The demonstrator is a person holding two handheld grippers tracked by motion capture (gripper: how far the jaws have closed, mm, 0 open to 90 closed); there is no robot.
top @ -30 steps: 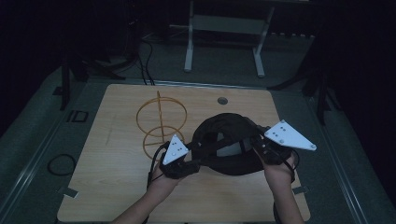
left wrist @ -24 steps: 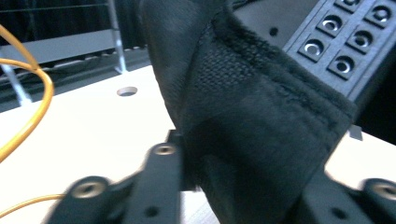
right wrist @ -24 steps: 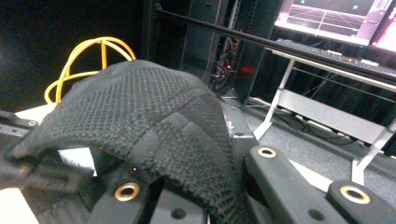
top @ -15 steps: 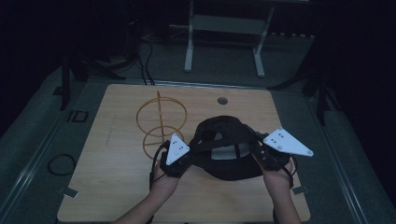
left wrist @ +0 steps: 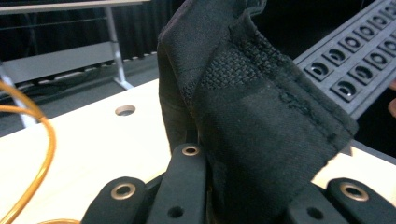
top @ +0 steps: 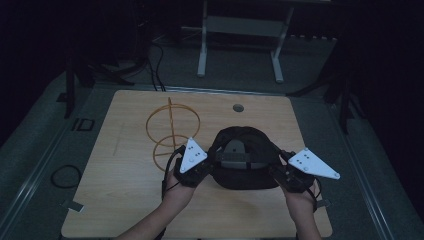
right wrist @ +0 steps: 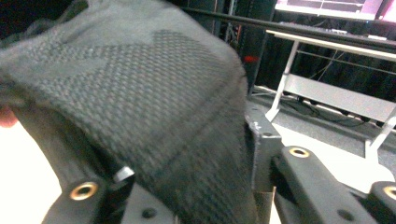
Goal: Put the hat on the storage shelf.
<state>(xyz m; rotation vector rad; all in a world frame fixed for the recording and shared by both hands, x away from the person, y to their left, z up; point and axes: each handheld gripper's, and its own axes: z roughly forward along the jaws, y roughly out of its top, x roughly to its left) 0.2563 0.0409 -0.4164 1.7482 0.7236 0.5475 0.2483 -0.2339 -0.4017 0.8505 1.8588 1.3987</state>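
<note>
High view: black woven-fabric cap (top: pixel 243 157) lies crosswise between my grippers, beside wire stand (top: pixel 170 131). Left gripper (top: pixel 204 167) clamps its edge; right gripper (top: pixel 278 172) jaws just opening, fabric between.

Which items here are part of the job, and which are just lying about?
In the job:
- black cap, held at both sides
- left tongs, shut on the cap's edge
- right tongs, at the cap's other side, jaws just opening

Lying about:
- orange wire stand, on the table left of the cap
- white frame on the floor behind
</note>
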